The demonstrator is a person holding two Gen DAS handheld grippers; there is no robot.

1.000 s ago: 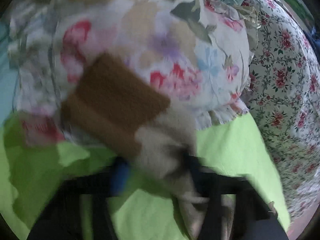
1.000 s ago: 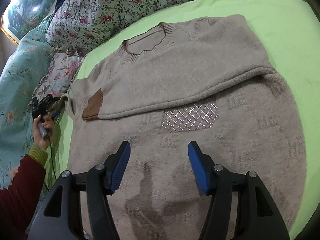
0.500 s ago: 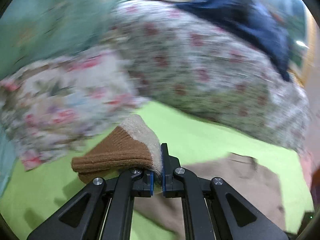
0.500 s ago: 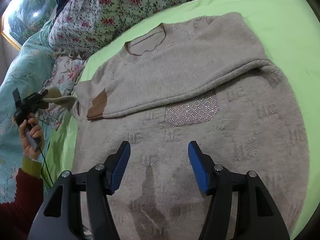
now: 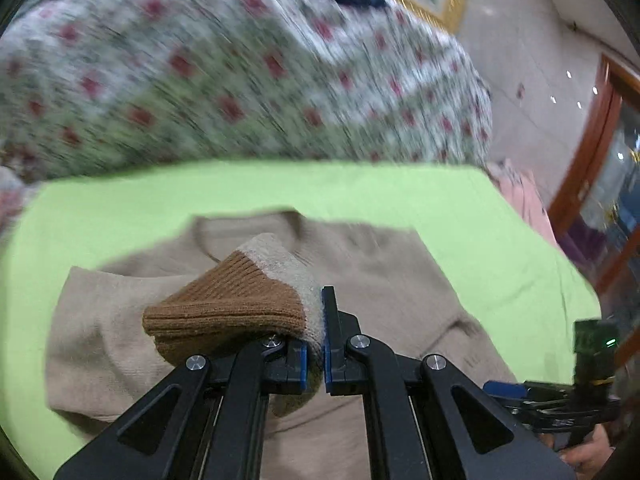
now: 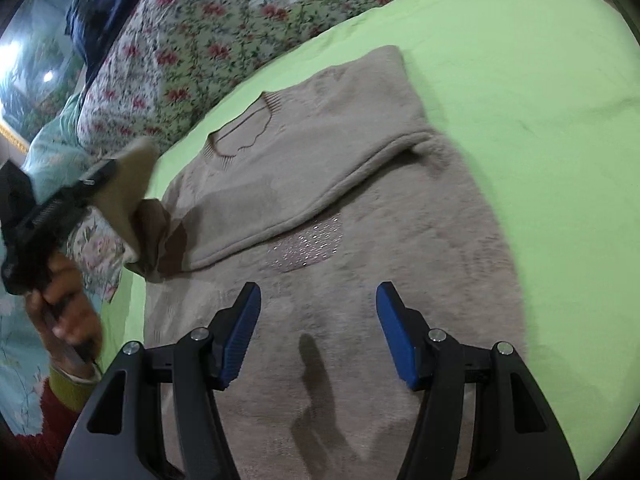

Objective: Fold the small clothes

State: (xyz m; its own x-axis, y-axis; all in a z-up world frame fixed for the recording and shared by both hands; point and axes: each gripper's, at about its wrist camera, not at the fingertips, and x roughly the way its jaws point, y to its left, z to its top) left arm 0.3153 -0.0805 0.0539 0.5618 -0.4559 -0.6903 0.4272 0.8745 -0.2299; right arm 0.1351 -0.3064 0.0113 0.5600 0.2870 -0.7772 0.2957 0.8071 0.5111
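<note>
A floral quilt (image 6: 224, 36) lies heaped beside the green sheet (image 6: 520, 92).

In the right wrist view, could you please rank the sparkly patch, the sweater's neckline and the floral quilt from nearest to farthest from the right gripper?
From the right gripper:
1. Sparkly patch, just ahead of the fingertips on the sweater's chest.
2. Neckline, farther up and left.
3. Floral quilt, beyond the green sheet, top left.

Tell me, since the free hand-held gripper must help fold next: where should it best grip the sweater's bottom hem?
Probably the near edge of the beige sweater, the stretch just below the open right hand-held gripper. Come straight down with one finger slipping under: the knit lies flat on the green sheet, offering no raised fold. The left hand-held gripper already holds the brown cuff.
</note>
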